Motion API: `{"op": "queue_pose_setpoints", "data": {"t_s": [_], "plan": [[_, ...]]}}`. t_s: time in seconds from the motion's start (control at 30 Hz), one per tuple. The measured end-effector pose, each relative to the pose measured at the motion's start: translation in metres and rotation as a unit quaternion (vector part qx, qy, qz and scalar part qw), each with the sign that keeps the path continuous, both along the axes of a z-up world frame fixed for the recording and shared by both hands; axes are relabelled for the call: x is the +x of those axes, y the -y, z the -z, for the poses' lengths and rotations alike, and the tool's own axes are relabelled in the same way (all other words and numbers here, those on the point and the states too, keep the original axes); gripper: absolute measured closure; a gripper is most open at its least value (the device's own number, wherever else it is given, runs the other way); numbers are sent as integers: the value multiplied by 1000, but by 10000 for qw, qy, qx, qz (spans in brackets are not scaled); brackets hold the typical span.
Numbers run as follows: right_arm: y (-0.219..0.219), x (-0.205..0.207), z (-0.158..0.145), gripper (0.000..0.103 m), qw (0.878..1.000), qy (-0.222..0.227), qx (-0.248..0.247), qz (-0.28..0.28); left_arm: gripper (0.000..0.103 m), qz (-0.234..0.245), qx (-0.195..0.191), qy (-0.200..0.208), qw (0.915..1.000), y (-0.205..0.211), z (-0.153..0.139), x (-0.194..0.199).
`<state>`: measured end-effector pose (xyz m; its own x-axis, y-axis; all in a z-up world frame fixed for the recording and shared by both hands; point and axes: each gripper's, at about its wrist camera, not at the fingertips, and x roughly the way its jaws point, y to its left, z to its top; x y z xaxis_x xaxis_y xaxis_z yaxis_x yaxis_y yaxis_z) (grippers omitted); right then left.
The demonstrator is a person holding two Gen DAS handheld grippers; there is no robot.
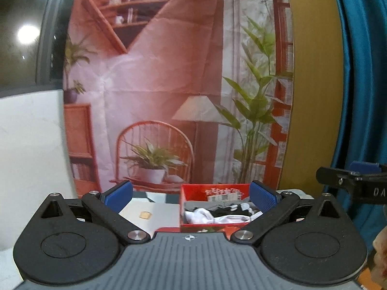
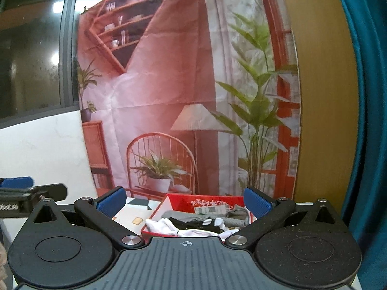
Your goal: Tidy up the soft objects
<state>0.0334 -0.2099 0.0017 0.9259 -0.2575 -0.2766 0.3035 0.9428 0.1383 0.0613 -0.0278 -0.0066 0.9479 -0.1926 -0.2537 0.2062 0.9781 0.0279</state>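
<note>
A red box (image 1: 193,189) (image 2: 179,201) sits on the table ahead and holds a heap of white, black and grey socks (image 1: 217,211) (image 2: 196,222). My left gripper (image 1: 191,193) is open, raised above the table, its blue pads (image 1: 118,194) wide apart and empty; the box lies below and between them, toward the right pad. My right gripper (image 2: 183,201) is open too, with nothing between its fingers, and the box lies just below and ahead of it. Each gripper shows at the edge of the other's view.
A printed backdrop (image 1: 179,84) of a room with a chair, lamp and plants hangs behind the table. A pale mat with a small yellow piece (image 1: 145,214) lies left of the box. A blue curtain (image 1: 362,72) hangs at the right, a white wall (image 1: 31,145) at the left.
</note>
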Motion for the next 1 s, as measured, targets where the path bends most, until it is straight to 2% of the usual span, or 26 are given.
{"op": "queue_pose_setpoints", "data": {"t_s": [0.13,0.37,1.0], "plan": [[-13,-17,-9,0,9999,77,-48,67,0,-56,45,110,9999,-6,-6,-21],[-25,-42,-22,0,9996,184,-124,188,0,-87,-39,56,9999,-14,-10,-25],[-24,-48,-24,0,9993,86,-180,303,0,-268,24,21,9996,-14,-9,-27]]}}
